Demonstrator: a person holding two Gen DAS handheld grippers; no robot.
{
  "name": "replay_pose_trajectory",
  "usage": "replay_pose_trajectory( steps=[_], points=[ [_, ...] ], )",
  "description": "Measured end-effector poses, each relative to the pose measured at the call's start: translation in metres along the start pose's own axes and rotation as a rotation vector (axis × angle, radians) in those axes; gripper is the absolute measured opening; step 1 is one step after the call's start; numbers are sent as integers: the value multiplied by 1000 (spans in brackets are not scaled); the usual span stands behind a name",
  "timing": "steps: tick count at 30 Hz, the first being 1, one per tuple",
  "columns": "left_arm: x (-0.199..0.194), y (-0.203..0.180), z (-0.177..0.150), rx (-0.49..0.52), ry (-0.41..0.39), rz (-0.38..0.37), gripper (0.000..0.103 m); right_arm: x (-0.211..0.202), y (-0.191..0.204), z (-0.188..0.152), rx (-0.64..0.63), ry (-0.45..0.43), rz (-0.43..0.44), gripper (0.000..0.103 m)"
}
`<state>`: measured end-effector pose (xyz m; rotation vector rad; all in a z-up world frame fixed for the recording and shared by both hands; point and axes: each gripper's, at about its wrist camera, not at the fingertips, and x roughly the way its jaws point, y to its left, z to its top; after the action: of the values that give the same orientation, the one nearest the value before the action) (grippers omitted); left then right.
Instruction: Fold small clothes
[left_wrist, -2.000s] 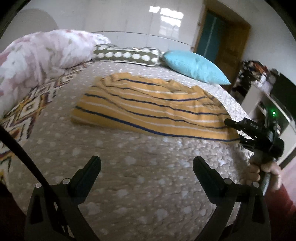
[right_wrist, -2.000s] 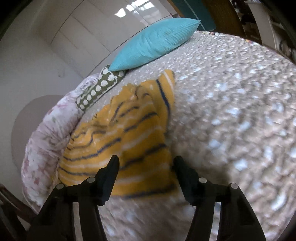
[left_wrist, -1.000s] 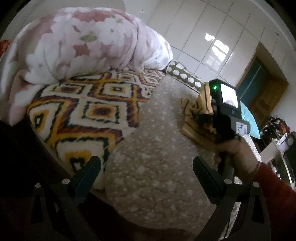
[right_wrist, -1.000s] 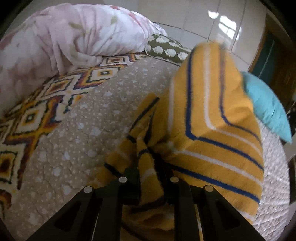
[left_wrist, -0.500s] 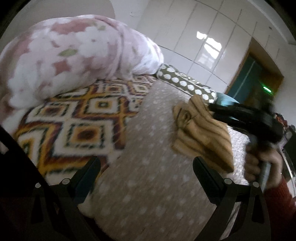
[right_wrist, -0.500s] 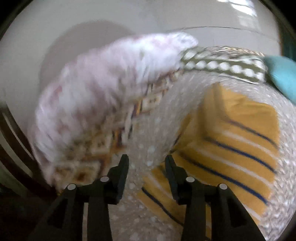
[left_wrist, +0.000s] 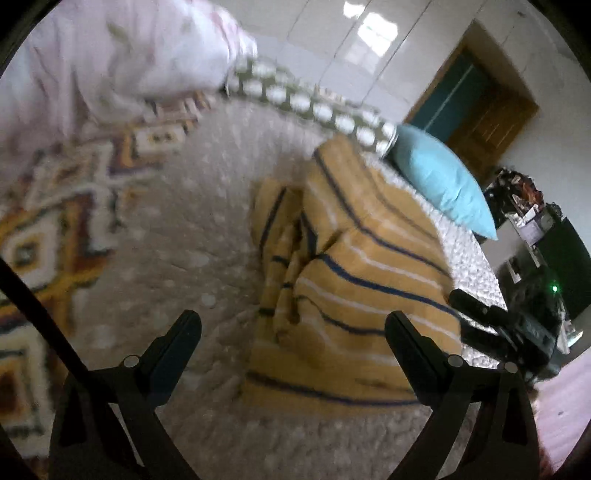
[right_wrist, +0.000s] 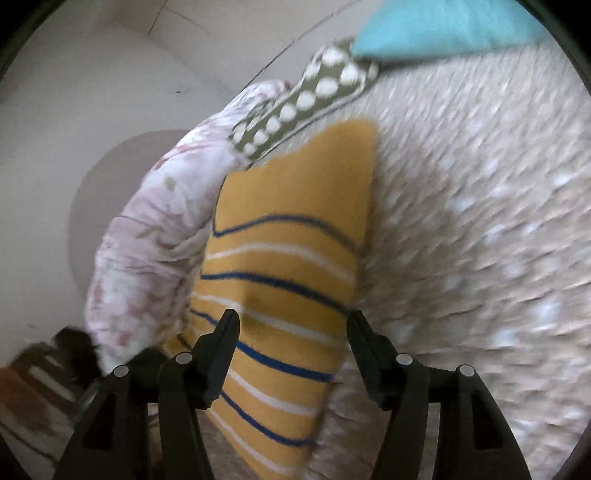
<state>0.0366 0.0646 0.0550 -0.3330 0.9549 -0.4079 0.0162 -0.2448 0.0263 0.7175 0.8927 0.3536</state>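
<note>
a: item one?
b: striped yellow cloth (left_wrist: 354, 280), folded over, lying on the dotted bed cover (left_wrist: 177, 229), near teal pillow (left_wrist: 439, 177).
a: grippers?
b: left gripper (left_wrist: 291, 332) spread, empty, just short of the cloth. right gripper (right_wrist: 291, 332) spread, empty, over the cloth's stripes.

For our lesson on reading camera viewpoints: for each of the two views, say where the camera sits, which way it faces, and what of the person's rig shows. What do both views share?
Left wrist: sits on the left gripper, open, facing across the bed at the yellow striped garment; the right gripper shows at right.
Right wrist: sits on the right gripper, open, looking along the garment toward the floral duvet.
Shared: garment, polka-dot pillow, turquoise pillow.
</note>
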Motion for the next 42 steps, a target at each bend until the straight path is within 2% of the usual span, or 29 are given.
replay_pose_trajectory(
  steps=[1, 2, 3, 4, 5, 7, 9, 13, 15, 16, 19, 23, 25, 27, 29, 31, 33, 36, 38, 39, 40, 42],
  points=[
    [11, 3, 1, -21, 29, -24, 98, 10, -1, 0, 4, 1, 11, 71],
    [21, 4, 1, -46, 58, -43, 92, 16, 0, 1, 5, -8, 9, 72],
    [30, 5, -2, -80, 89, -60, 61, 21, -2, 1, 18, -11, 14, 70],
    [36, 3, -5, -100, 111, -79, 43, 25, -6, 2, 56, -8, 34, 56],
    [39, -1, -8, -110, 116, -83, 43, 27, -11, 5, 84, -4, 55, 45],
    [35, -23, -13, -71, 83, -54, 31, 19, -13, 11, 109, 1, 88, 39],
    [29, -48, -17, -33, 89, -71, 29, 3, -7, 14, 56, -20, 65, 37],
    [14, -99, -27, 62, 69, -156, 30, -50, -6, 18, -23, -93, -3, 37],
    [19, -109, -35, 68, 93, -157, 32, -66, -9, 17, -74, -92, -91, 41],
    [26, -112, -40, 78, 115, -134, 32, -68, -13, 15, -82, -75, -143, 45],
    [33, -109, -52, 100, 141, -73, 31, -83, -20, 7, -116, -68, -235, 45],
    [8, -91, -60, 67, 107, -80, 23, -112, 3, 1, -203, -167, -267, 45],
    [-5, -86, -62, 69, 81, -75, 22, -114, 20, -1, -251, -182, -266, 45],
    [-19, -86, -65, 104, 42, -40, 22, -103, 38, -2, -288, -155, -244, 42],
    [-30, -86, -69, 139, 10, -1, 24, -84, 51, -2, -311, -122, -230, 25],
    [-37, -80, -71, 173, -26, 66, 41, -66, 62, 3, -328, -107, -233, 19],
    [-40, -67, -73, 189, -64, 148, 50, -46, 66, 17, -301, -120, -225, 19],
    [-35, -39, -74, 138, -73, 201, 51, -13, 64, 42, -239, -137, -253, 19],
    [-27, -19, -73, 79, -60, 206, 51, 18, 52, 51, -149, -64, -198, 19],
    [-22, -5, -75, 37, -49, 202, 52, 38, 48, 49, -104, 4, -140, 19],
    [-19, 3, -77, 15, -48, 177, 52, 60, 50, 40, -94, 87, -73, 19],
    [-21, 12, -81, -6, -85, 113, 58, 90, 66, 17, -169, 182, -58, 19]
  ],
)
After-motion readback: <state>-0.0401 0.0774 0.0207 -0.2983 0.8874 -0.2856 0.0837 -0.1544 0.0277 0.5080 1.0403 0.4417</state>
